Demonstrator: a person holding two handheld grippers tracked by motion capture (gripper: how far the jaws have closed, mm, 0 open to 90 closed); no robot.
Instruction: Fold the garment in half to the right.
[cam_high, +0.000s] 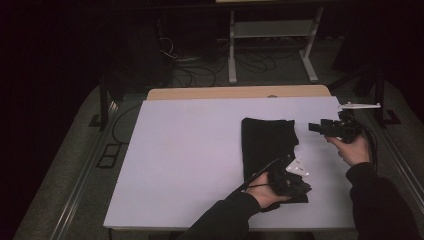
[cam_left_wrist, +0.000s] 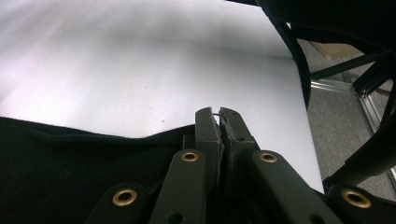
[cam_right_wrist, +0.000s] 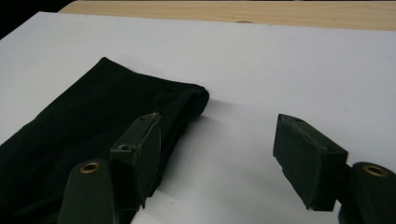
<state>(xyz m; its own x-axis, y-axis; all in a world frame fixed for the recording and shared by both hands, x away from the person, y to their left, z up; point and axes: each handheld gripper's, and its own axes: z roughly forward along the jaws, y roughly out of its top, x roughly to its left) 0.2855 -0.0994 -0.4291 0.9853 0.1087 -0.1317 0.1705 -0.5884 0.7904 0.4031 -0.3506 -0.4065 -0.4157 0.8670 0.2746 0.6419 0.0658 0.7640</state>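
Note:
A black folded cloth (cam_high: 267, 145) lies lengthwise on the white table (cam_high: 190, 150), right of the middle. At the cloth's near end, my left gripper (cam_high: 304, 188) rests low in the person's hand. Its jaws are shut in the left gripper view, where the gripper (cam_left_wrist: 219, 114) pokes just past the cloth's (cam_left_wrist: 70, 163) edge; whether fabric is pinched I cannot tell. My right gripper (cam_high: 314, 127) is held off the cloth's far right corner and points at it. In the right gripper view this gripper (cam_right_wrist: 217, 126) stands open with nothing between its jaws, the left jaw over the cloth's (cam_right_wrist: 79, 121) edge.
A bare wooden strip (cam_high: 235, 92) runs along the table's far edge. Beyond it, on the dark floor, are a white metal stand (cam_high: 270, 30) and loose cables (cam_high: 195, 75). The person's dark sleeve (cam_left_wrist: 327, 18) crosses the top right of the left gripper view.

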